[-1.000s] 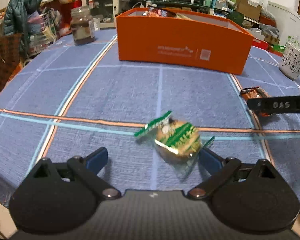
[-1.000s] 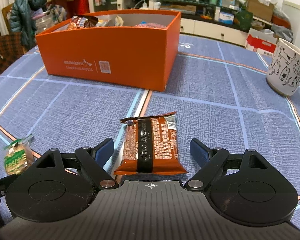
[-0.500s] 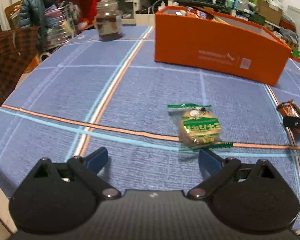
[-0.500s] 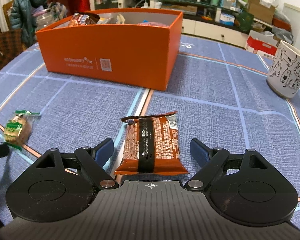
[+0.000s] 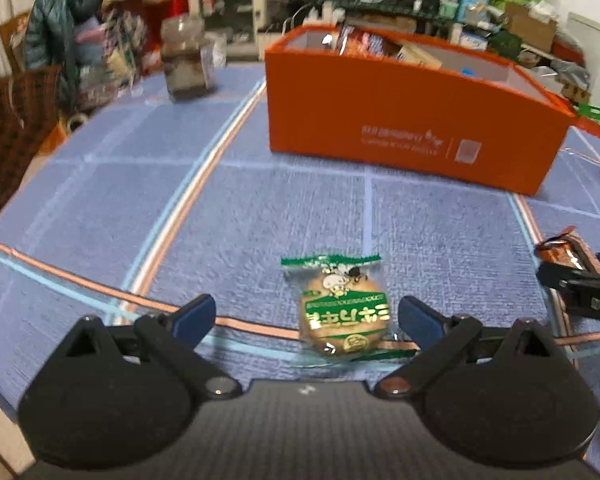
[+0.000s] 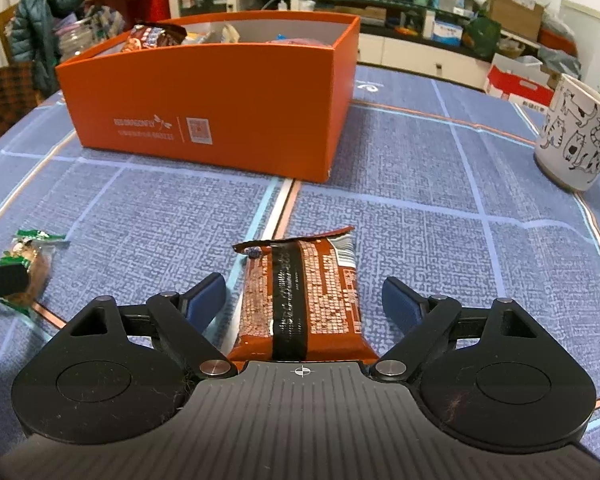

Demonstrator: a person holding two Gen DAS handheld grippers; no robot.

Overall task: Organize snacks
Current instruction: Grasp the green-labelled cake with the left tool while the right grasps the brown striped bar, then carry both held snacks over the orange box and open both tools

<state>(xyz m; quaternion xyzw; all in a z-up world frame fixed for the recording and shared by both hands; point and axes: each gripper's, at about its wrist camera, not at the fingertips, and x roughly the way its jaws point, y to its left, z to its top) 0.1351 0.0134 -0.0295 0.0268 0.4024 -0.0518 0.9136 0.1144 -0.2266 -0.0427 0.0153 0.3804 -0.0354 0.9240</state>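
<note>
A green-wrapped round cookie (image 5: 344, 312) lies on the blue tablecloth between the open fingers of my left gripper (image 5: 306, 318), nearer the right finger; it also shows at the left in the right wrist view (image 6: 30, 260). A brown snack pack with a black stripe (image 6: 300, 300) lies between the open fingers of my right gripper (image 6: 304, 300); its end shows in the left wrist view (image 5: 568, 248). An orange box (image 5: 412, 120) holding several snacks stands beyond both; it also shows in the right wrist view (image 6: 220, 100).
A white cat-print mug (image 6: 576, 136) stands at the right. A dark jar (image 5: 186, 64) stands left of the box. A jacket on a chair (image 5: 60, 40) and cluttered shelves lie beyond the table edge. The table edge runs along the left.
My left gripper swung right and lined up on the cookie, which now sits between its fingers. My right gripper stayed around the brown pack.
</note>
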